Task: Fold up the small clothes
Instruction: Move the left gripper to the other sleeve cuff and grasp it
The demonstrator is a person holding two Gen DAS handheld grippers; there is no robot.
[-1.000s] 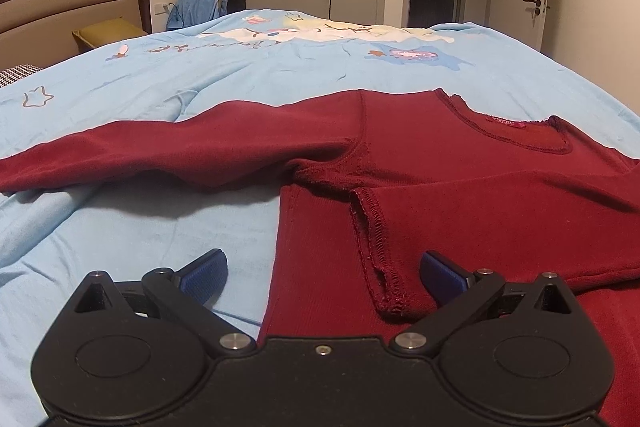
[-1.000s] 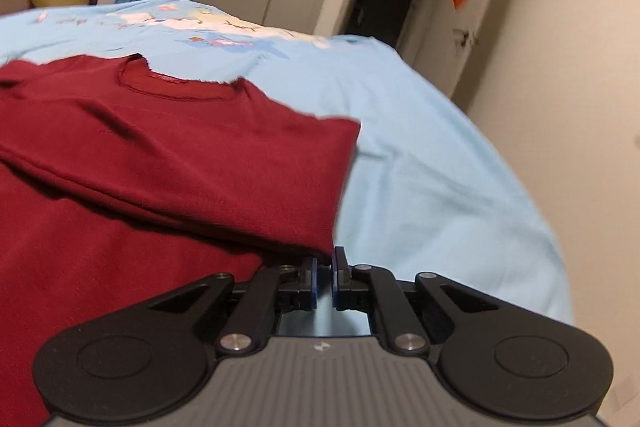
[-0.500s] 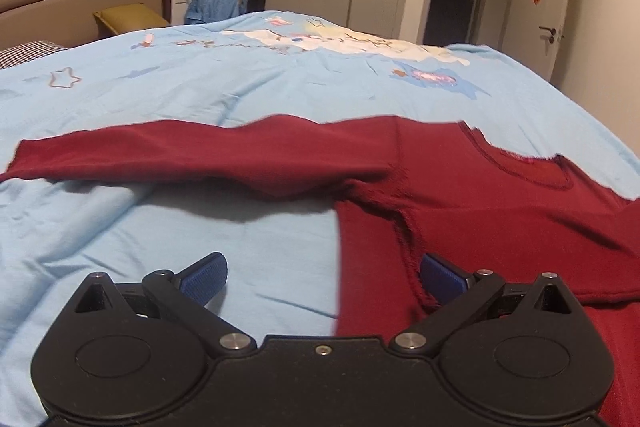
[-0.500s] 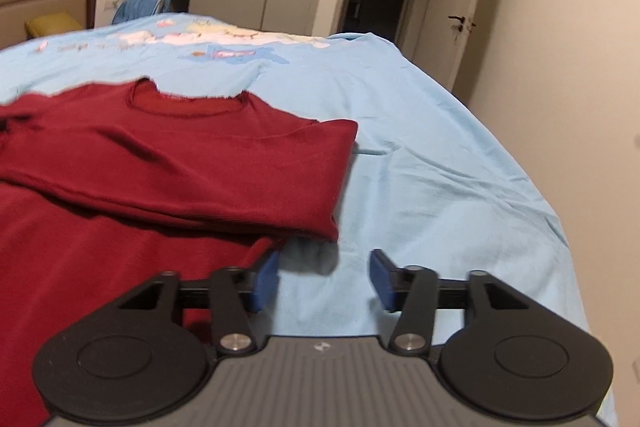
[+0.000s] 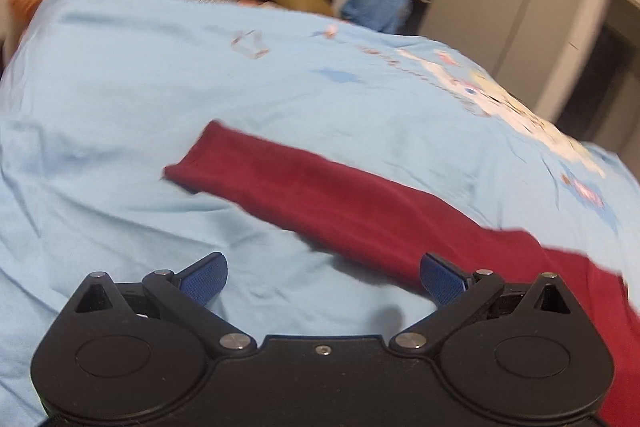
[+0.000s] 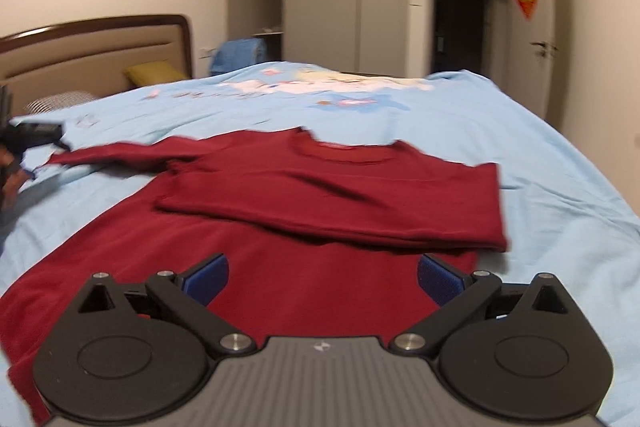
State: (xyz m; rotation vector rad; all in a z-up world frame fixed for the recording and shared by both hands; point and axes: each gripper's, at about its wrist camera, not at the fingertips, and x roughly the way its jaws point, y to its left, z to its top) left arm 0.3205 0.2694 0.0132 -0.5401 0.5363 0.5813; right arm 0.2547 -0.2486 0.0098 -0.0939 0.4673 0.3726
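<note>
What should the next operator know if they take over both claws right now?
Left claw: open, empty, above the sheet, pointing toward the spread-out sleeve.
Right claw: open, empty, over the lower body of the red top.
The top lies flat on the blue bed sheet. Its right sleeve is already folded across the chest; the other sleeve reaches out over the sheet, unfolded.
Left to do: probably fold that sleeve in, then fold the body up from the hem.

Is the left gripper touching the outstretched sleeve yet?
Apart: left wrist view shows the left gripper open, the sleeve lying beyond its fingertips.
</note>
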